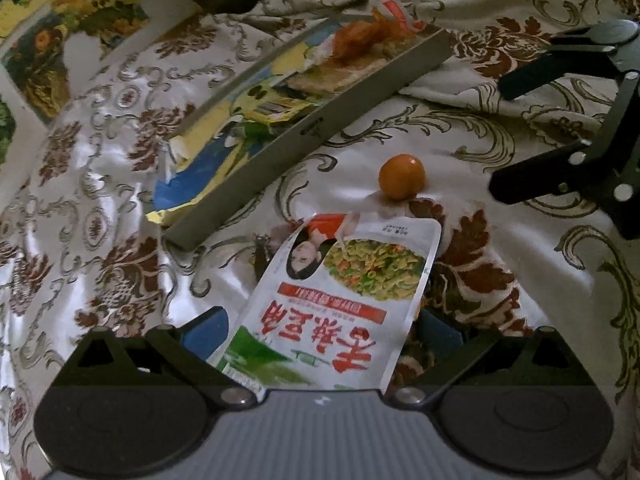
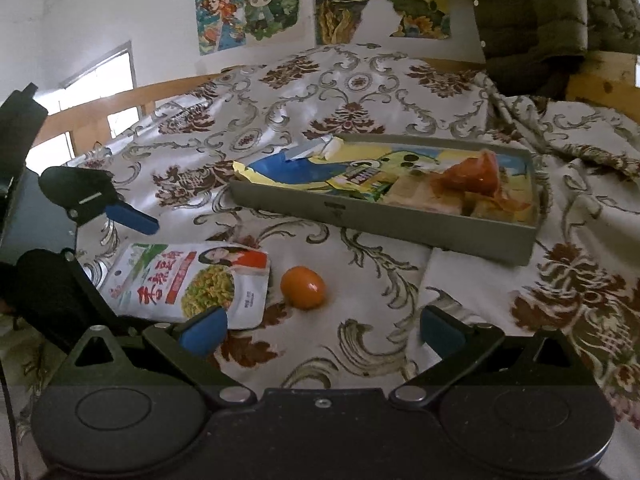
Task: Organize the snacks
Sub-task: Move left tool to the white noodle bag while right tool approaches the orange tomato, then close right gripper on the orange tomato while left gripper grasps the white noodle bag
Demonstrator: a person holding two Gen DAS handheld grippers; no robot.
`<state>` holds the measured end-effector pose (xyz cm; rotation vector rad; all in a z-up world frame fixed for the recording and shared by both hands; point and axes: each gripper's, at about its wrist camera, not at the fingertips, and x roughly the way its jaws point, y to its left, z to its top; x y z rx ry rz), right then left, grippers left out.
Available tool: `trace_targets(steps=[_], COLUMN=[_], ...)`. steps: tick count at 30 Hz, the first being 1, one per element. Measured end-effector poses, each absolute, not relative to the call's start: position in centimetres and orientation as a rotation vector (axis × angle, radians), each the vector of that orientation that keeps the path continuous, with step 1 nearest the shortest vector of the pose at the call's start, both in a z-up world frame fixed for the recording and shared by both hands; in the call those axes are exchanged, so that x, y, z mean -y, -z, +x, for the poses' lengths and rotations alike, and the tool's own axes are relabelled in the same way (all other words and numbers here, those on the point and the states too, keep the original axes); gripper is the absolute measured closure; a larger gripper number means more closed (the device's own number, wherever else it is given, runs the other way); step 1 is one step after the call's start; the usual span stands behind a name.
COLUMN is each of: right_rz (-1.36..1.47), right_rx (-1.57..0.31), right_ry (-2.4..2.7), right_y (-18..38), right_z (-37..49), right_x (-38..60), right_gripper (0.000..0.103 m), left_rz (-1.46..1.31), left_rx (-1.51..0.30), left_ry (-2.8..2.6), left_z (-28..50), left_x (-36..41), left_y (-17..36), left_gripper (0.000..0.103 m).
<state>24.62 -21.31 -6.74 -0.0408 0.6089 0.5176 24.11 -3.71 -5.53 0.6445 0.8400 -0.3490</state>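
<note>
The white printed foil snack pouch (image 1: 340,300) lies flat on the patterned bedspread (image 1: 500,320) between the left gripper (image 1: 320,332) fingers — spread, seemingly not yet pinching. Light, limp, slick: grip its sealed edge. Right gripper (image 2: 322,330) fingers apart, empty.

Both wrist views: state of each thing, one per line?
left tongs: open, astride the pouch's near end, not clamped
right tongs: open, empty
white snack pouch: flat on the cloth, outside the tray
orange fruit: loose on the cloth beside the pouch
grey tray: open-topped, already holding snack packets
</note>
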Motion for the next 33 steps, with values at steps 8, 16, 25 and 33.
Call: trace_targets(steps=[8,16,25,33], right_rz=[-0.003,0.019,0.068,-0.017], right_rx=[-0.639,-0.688,-0.746,-0.733], right_ry=[-0.61,-0.645,-0.618,-0.642], right_y=[7.1,8.3,9.1,9.0], right_z=[27.0,29.8,31.0,30.2], right_x=[20.5,19.6,20.1,19.1], right_gripper=[0.005,0.021,0.044,0.066], left_rz=[0.568,0.533,0.521,0.515], left_rx=[-0.959,-1.034,-1.045,-1.05], left_ry=[0.43,0.471,0.464,0.397], left_z=[27.2,28.7,28.6,26.9], left_x=[3.5,2.7,2.7,3.7], left_y=[6.1,5.7,5.5,4.9], left_gripper=[0.0,0.0,0.002,0.013])
